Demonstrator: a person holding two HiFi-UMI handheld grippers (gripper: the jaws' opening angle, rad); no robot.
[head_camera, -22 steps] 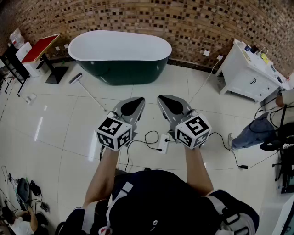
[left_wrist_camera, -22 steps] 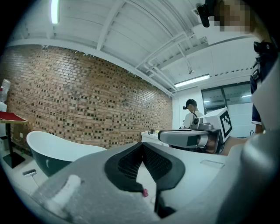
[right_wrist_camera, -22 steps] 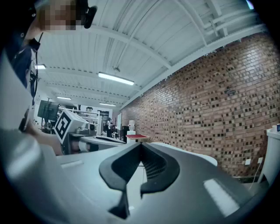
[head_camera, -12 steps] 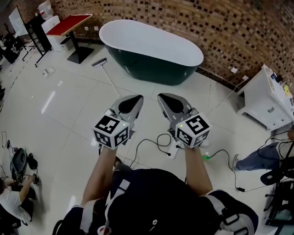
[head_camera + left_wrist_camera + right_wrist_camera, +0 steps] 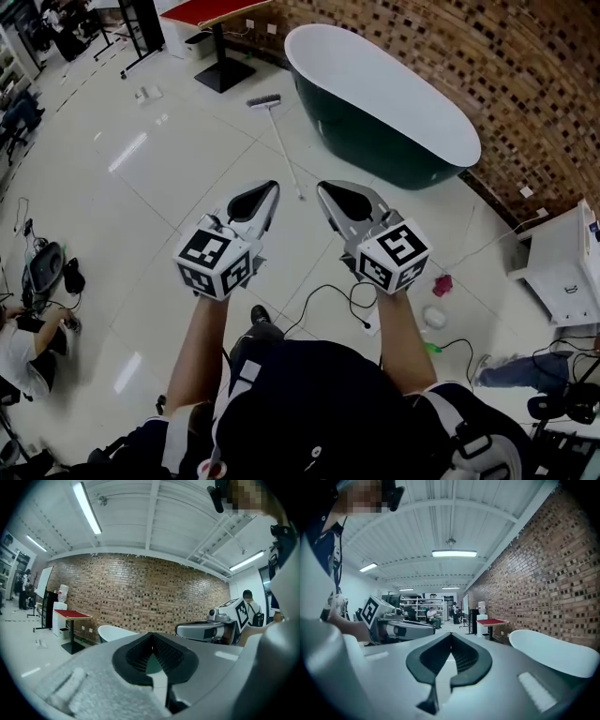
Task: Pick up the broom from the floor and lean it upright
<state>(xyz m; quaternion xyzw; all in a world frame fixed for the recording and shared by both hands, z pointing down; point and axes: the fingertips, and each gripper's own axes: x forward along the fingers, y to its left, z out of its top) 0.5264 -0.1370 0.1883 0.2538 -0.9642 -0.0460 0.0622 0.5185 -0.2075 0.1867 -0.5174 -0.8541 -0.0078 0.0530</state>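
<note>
— Broom (image 5: 272,120) lies flat on the floor (image 5: 159,225) at 12 o'clock, just beside the bathtub (image 5: 394,108).
— Left claw (image 5: 265,190), right claw (image 5: 328,190): both closed, empty. Probably light and stiff; take the slim handle (image 5: 289,167) mid-length.

Both arms out front, bare left forearm (image 5: 201,349) and right forearm (image 5: 406,339) roughly parallel, one gripper per hand. Left gripper (image 5: 271,187) and right gripper (image 5: 322,187) side by side, near each other but apart, pointing forward and close to level, tips angled slightly toward each other. Left jaws closed tip to tip, nothing between them. Right jaws also closed at the tips, empty. Left cube (image 5: 214,262) and right cube (image 5: 394,256) sit at the rear, over the hands.
</note>
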